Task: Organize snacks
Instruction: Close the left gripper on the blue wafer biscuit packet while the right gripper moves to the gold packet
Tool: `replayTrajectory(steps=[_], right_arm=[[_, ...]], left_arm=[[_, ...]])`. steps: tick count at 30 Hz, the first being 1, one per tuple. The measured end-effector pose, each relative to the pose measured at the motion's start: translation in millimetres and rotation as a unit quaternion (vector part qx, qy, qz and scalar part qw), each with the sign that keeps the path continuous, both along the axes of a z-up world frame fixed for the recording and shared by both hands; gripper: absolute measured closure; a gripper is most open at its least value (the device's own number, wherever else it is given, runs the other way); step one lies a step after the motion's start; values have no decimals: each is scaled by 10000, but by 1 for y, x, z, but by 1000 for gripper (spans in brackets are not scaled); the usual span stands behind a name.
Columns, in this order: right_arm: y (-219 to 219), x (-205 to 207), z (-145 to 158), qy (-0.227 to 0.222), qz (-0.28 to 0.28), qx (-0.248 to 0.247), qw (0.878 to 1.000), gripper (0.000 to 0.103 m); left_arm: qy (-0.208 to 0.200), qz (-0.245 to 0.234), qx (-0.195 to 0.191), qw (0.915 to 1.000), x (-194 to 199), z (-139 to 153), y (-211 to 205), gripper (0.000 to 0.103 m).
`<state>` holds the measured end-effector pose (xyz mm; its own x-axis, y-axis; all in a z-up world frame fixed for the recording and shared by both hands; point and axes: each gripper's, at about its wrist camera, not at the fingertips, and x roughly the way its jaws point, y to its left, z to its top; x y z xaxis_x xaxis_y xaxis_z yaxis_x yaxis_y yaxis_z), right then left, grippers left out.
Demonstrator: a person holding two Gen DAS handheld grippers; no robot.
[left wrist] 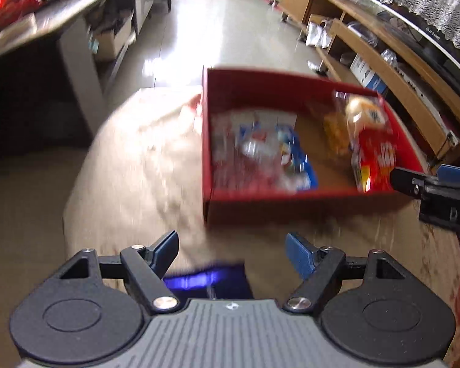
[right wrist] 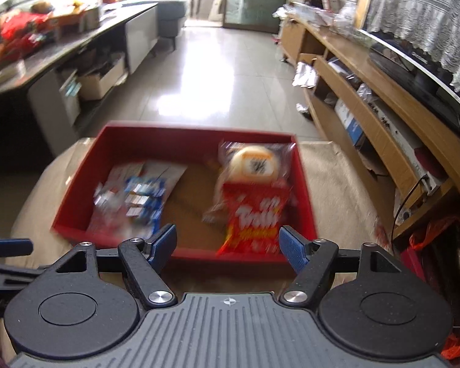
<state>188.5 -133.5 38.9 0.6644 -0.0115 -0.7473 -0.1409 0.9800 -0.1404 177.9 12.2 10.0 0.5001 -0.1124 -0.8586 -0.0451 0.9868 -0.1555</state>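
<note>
Both your left gripper [left wrist: 232, 251] and right gripper [right wrist: 227, 243] stand open and empty. The snacks lie sorted in the red cardboard box [right wrist: 187, 136] at 12 o'clock: flat blue-white packets [right wrist: 138, 202] at its 9 o'clock side, the glossy red bag [right wrist: 254, 217] and round bun [right wrist: 256, 164] at 3 o'clock, probably to keep kinds apart.

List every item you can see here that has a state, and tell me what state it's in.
Red box: open-topped, partly filled.
Red snack bag: inside the box, right side.
Round bun pack: inside, behind the red bag.
Blue-white packets: inside, left side.
Left tool: open, empty.
Right tool: open, empty.
</note>
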Motion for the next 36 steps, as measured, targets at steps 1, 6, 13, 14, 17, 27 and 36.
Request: replayTrajectory(steps=[1, 6, 13, 14, 17, 27, 36], right_arm=[[3, -8, -2, 22, 63, -47, 10000, 23], [12, -42, -8, 185, 279, -61, 9994, 23], [14, -66, -12, 321, 476, -33, 9983, 22], [12, -68, -12, 333, 491, -18, 9982, 22], [10, -75, -14, 391, 515, 24, 9979, 22], [12, -110, -34, 730, 697, -23, 9949, 21], [30, -143, -71, 1487, 755, -44, 9860, 20]], left_arm=[[66, 4, -10, 10000, -4, -4, 0, 28], [313, 299, 108, 9990, -16, -25, 2, 28], [563, 574, 51, 9967, -15, -44, -2, 27], [573, 605, 79, 9965, -14, -46, -4, 27], [568, 702, 231, 9956, -14, -53, -6, 27], [460, 467, 330, 9973, -29, -57, -2, 39], [535, 192, 220, 9981, -54, -50, 8, 42]])
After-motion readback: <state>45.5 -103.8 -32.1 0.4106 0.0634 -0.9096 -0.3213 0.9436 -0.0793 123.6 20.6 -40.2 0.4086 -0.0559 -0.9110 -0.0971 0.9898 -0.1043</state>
